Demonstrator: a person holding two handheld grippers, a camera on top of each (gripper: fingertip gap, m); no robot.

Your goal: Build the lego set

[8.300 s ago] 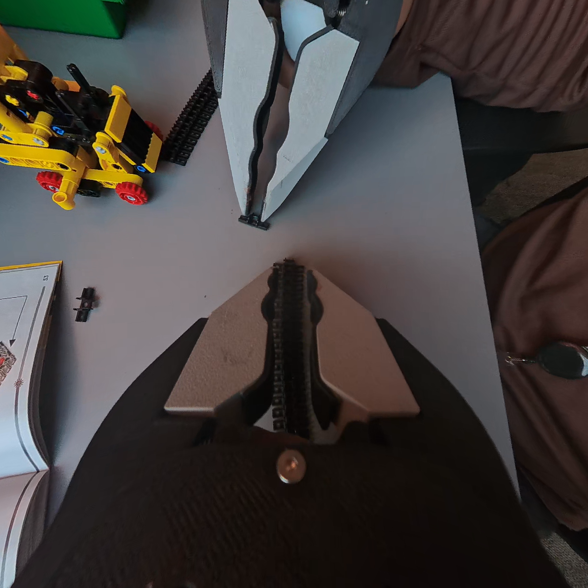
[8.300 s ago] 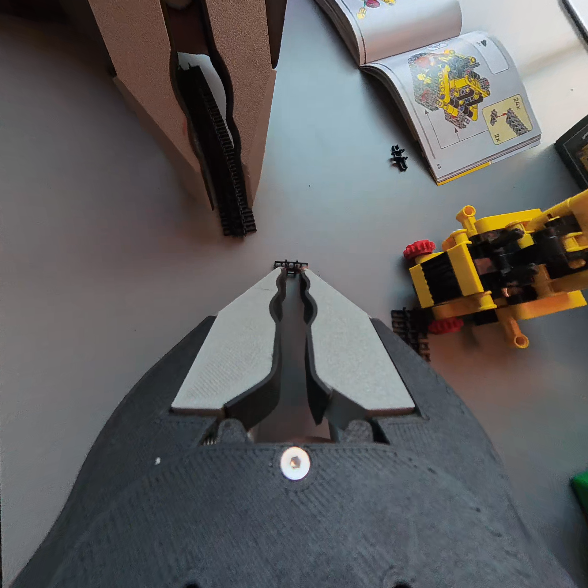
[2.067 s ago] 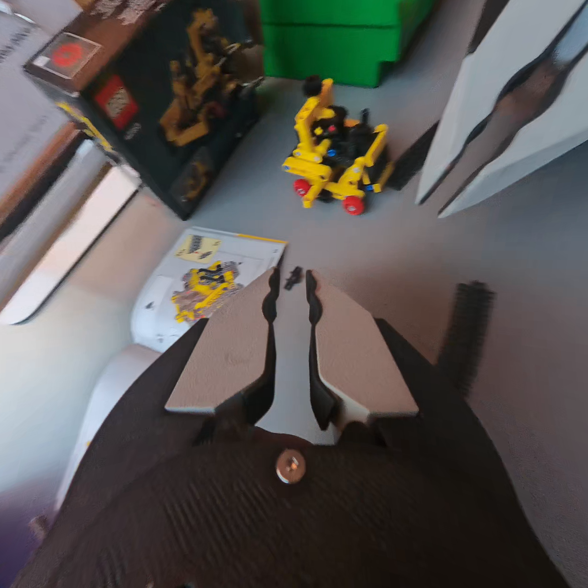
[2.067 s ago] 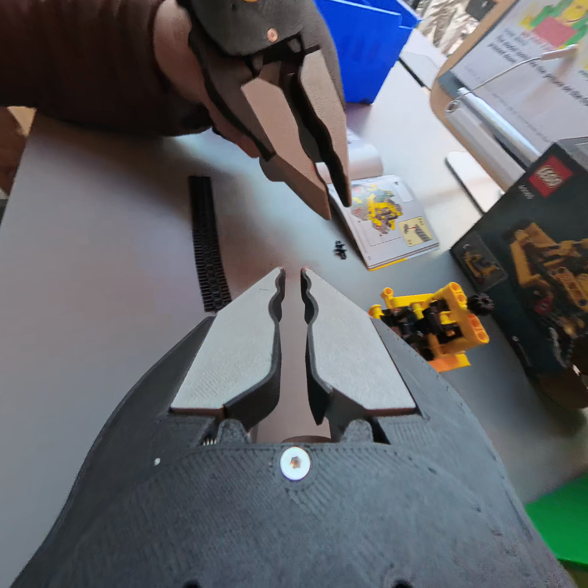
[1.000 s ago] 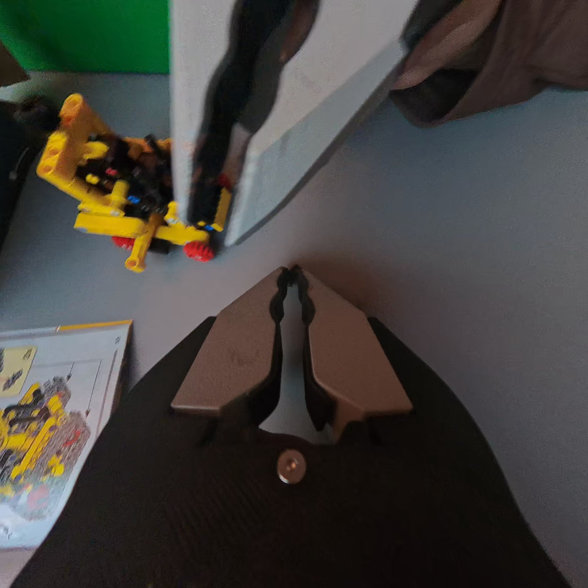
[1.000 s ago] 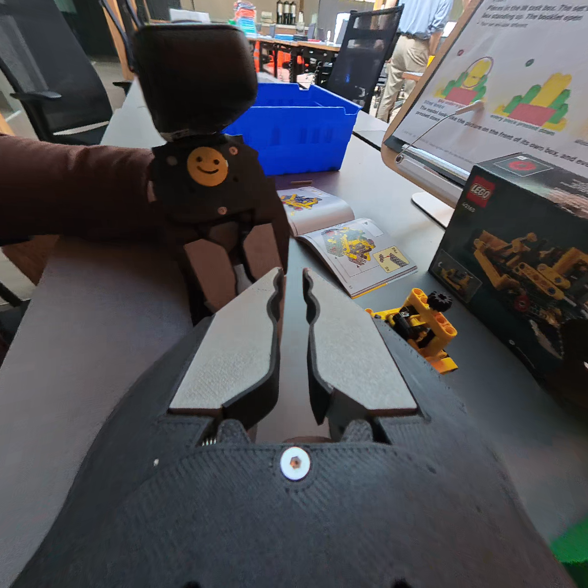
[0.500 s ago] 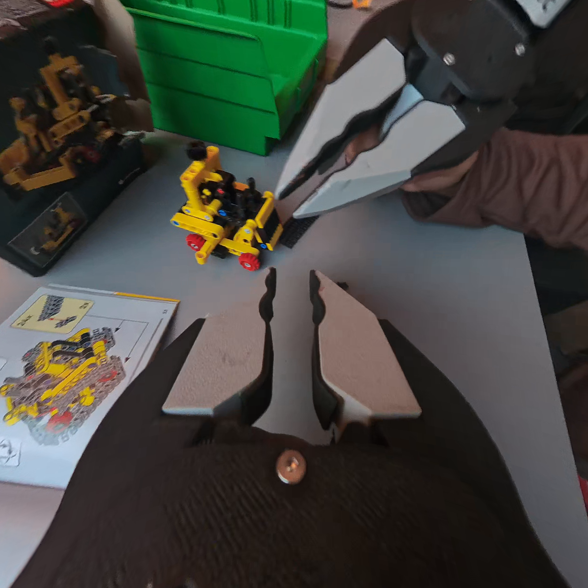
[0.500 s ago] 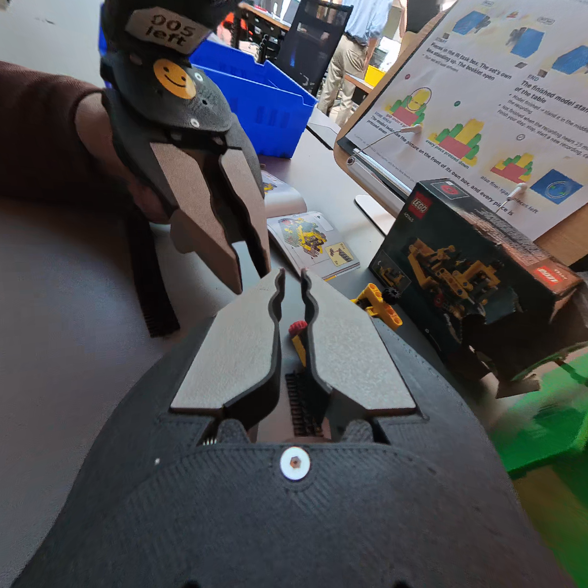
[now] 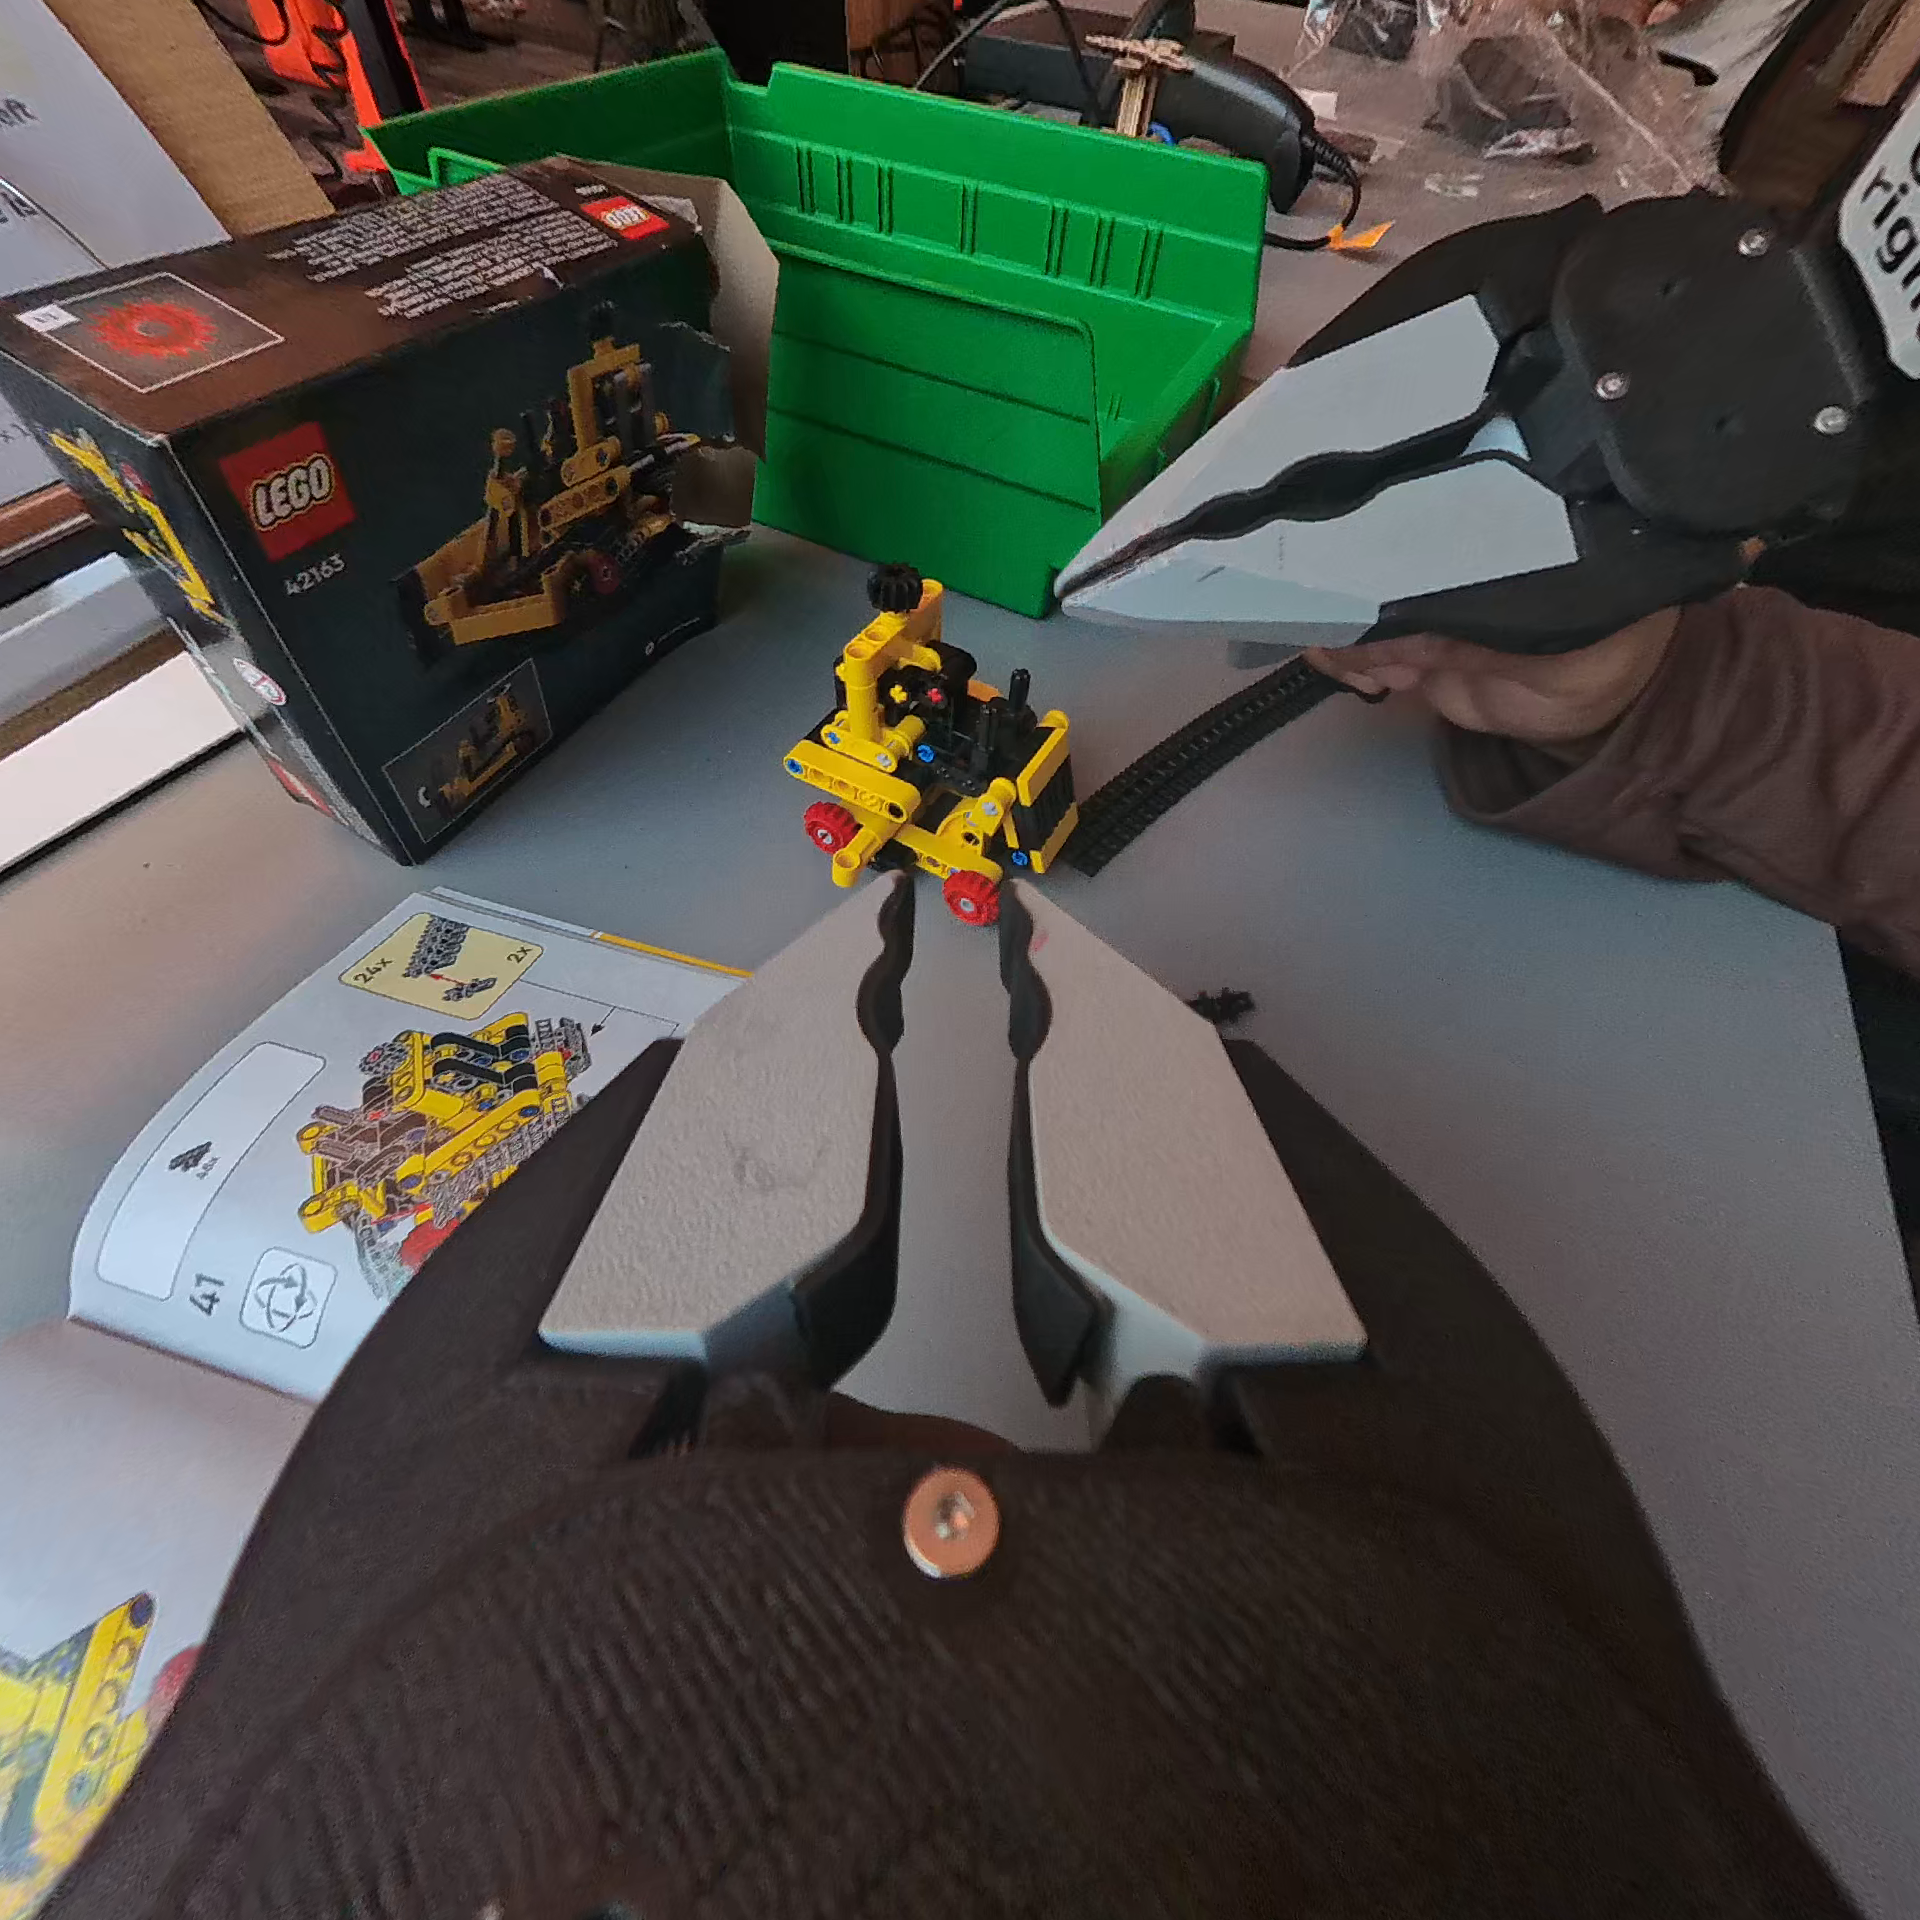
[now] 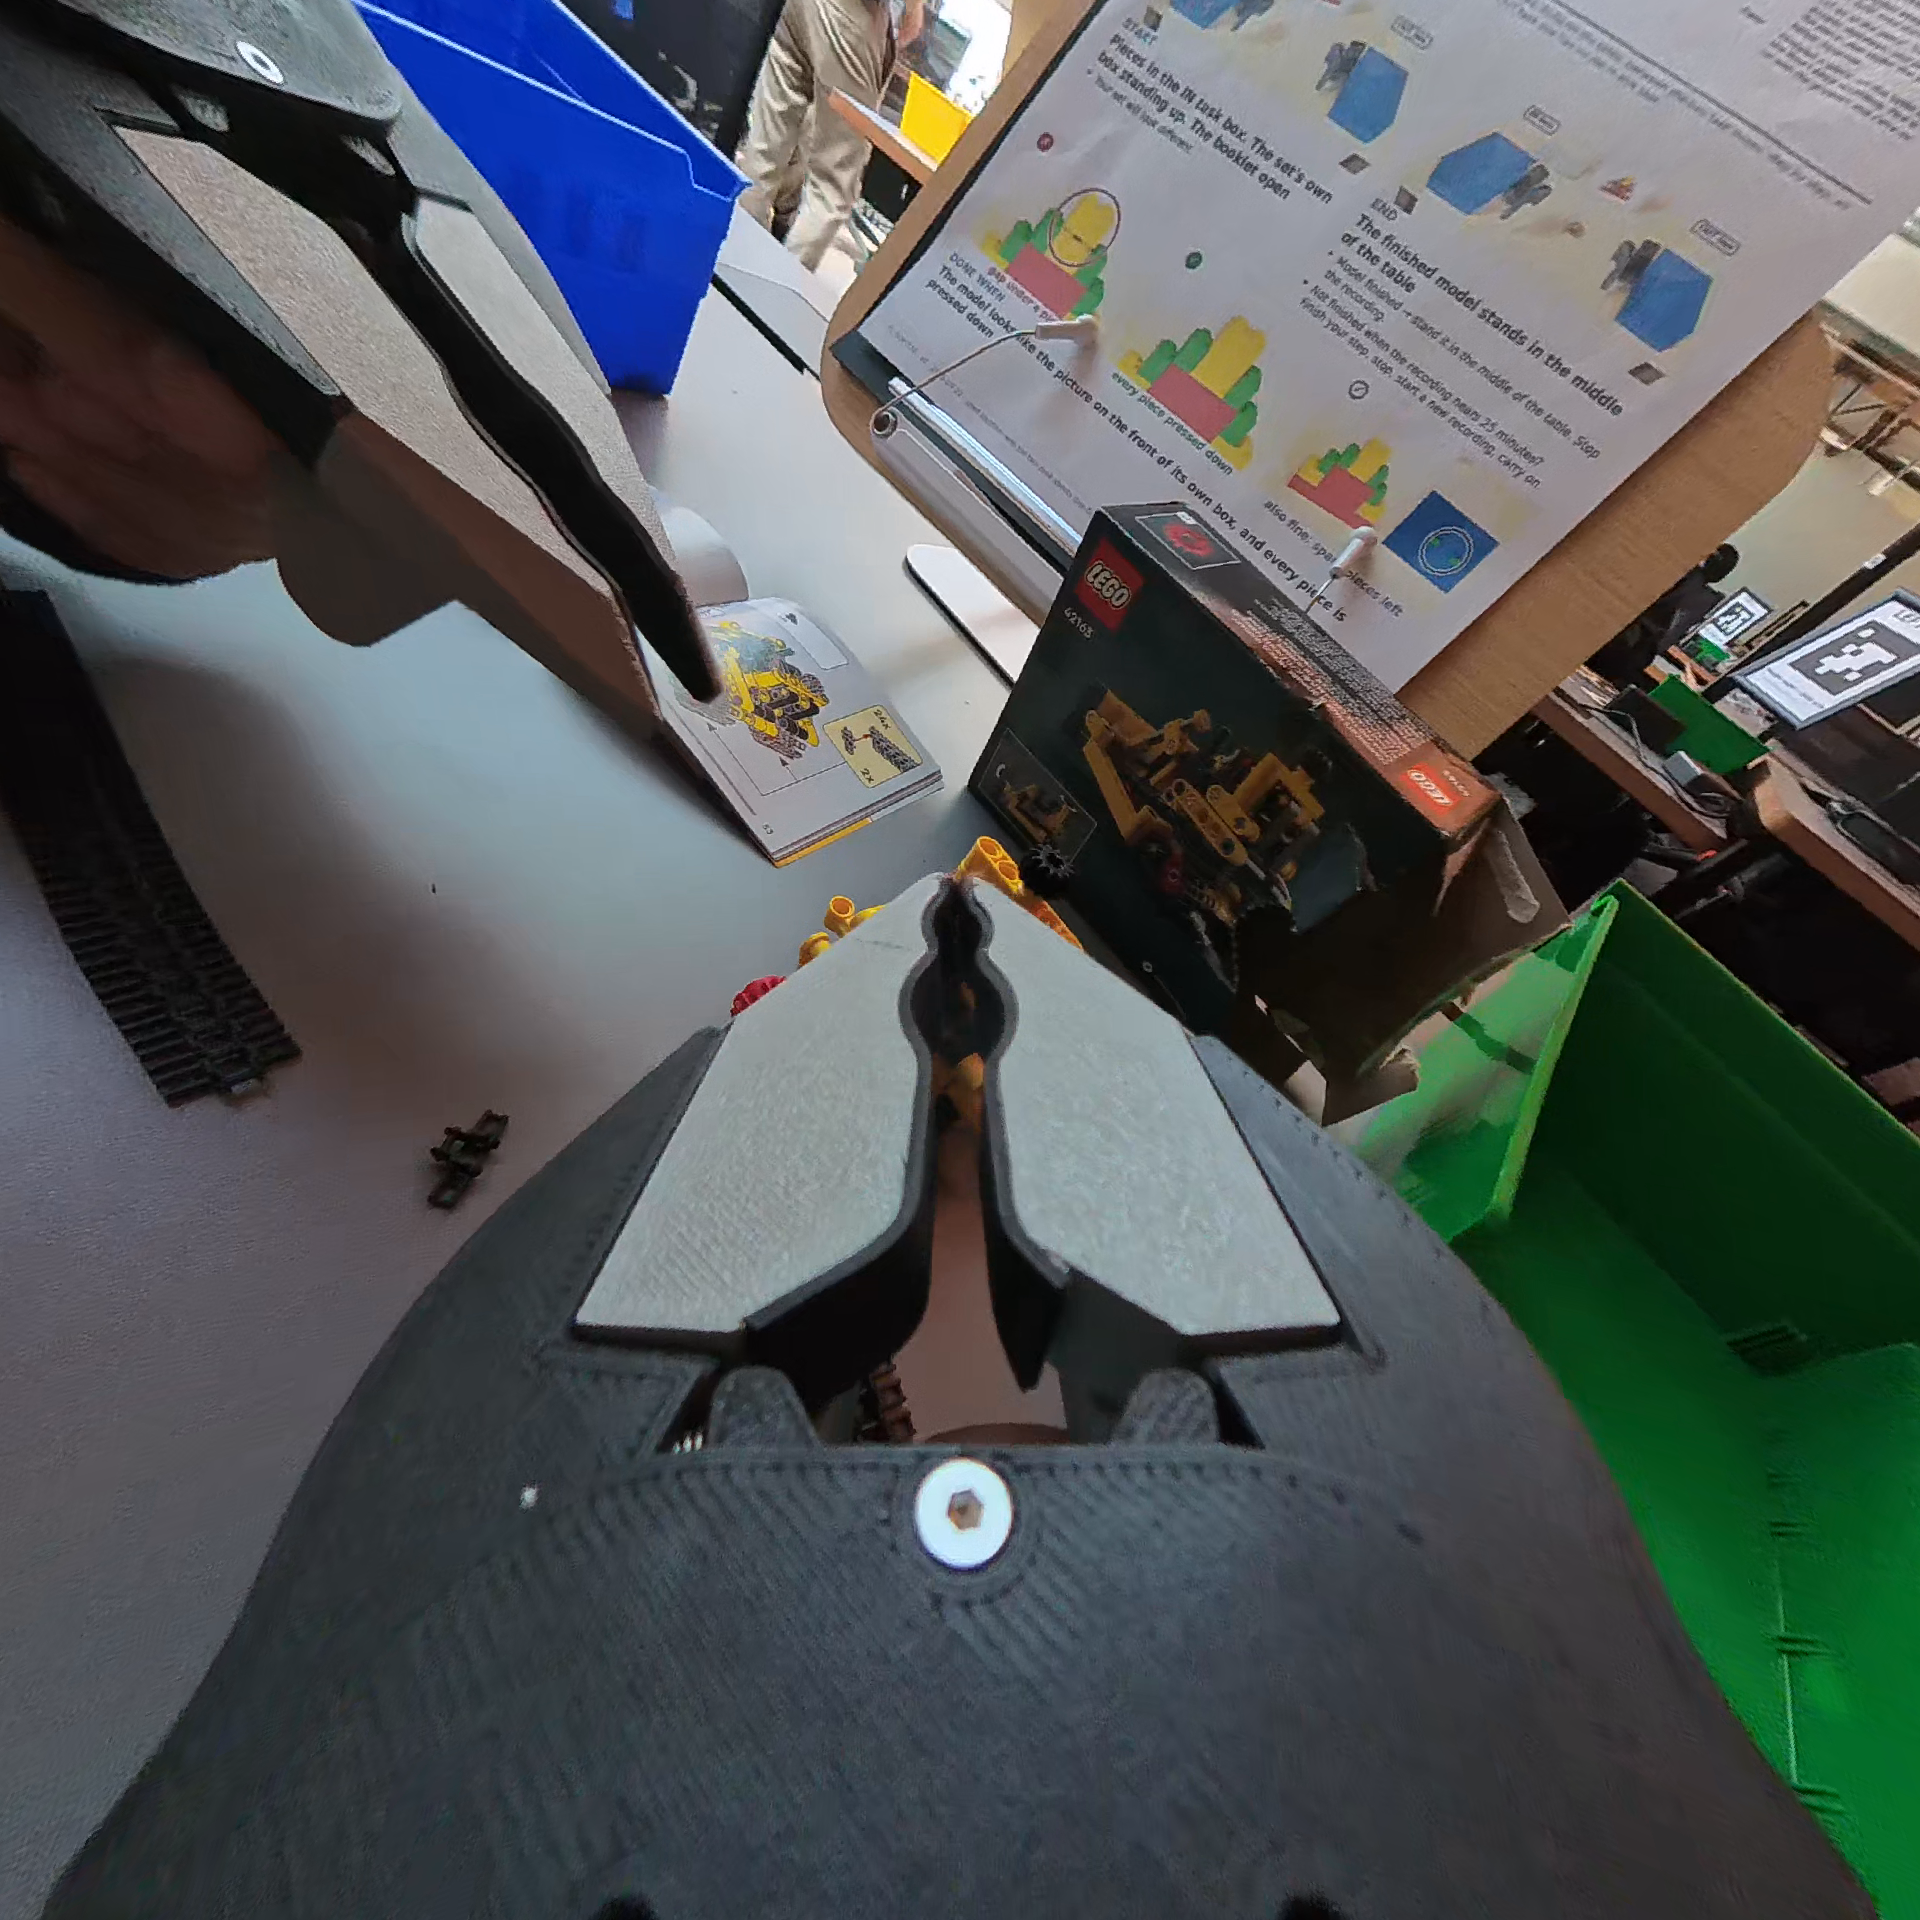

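With the left claw (image 9: 954, 914) gaping empty and the right claw (image 10: 954, 885) pinched shut on nothing, we steady the yellow bulldozer (image 9: 930, 748) at frame centre on the counter (image 9: 1507, 1039) before wrapping the black track (image 9: 1195, 764) behind it.

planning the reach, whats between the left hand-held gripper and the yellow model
Bare grey table only, per the left wrist view: the open left hand-held gripper points straight at the yellow model.

yellow model (image 10: 992, 868) mostly hidden behind right gripper (image 10: 951, 883), booklet (image 9: 312, 1143) partly covered

Yellow-black bulldozer model (image 9: 928, 764) upright on table, black track strip (image 9: 1195, 764) touching it.
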